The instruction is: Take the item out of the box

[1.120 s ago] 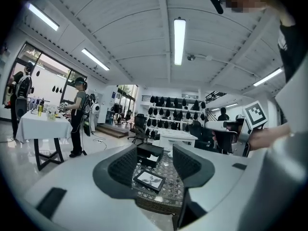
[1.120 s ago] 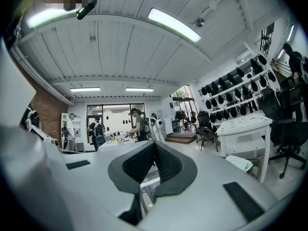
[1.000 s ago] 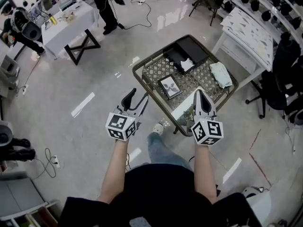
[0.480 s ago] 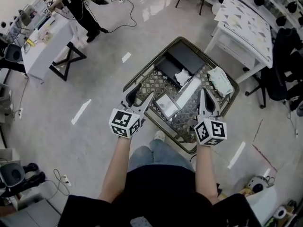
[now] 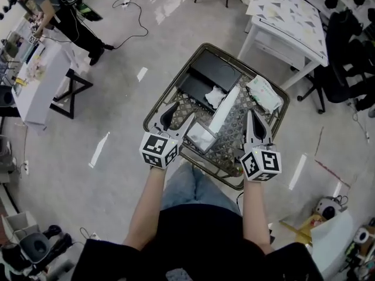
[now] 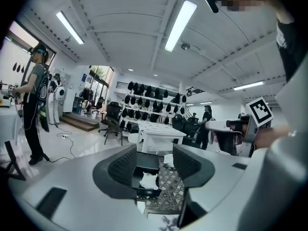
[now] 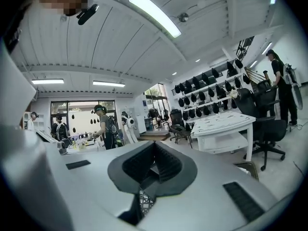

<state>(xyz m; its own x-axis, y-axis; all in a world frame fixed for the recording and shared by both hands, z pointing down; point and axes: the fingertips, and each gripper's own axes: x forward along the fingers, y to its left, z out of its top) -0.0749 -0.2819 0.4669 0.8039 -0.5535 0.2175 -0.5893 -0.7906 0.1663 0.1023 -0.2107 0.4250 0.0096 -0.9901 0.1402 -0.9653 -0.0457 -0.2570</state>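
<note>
— What's sitting on the lattice-patterned, metal-rimmed table (image 5: 233,139)?
— A flat black box (image 5: 214,72) is lying open at its far end, with crumpled white paper (image 5: 214,96) resting inside.
— And the tongs?
— The left gripper (image 5: 177,116) is gaping wide, holding nothing; the right gripper (image 5: 251,116) is pinching closed, empty.

Below you spreads a glossy pale floor (image 5: 117,104), with black cables (image 5: 139,21) trailing at far left. A metal-framed counter (image 5: 173,82) stands near you. Far right stands a white table (image 5: 287,10) with a triangle-patterned top, a black office chair (image 5: 345,57) beside it. At far left, a white-covered table (image 5: 35,92) rests on black crossed legs. Overhead, strip lights (image 6: 180,23) run along a ribbed white ceiling (image 7: 96,47). Wall racks (image 6: 154,100) carry rows of dark rounded objects.
</note>
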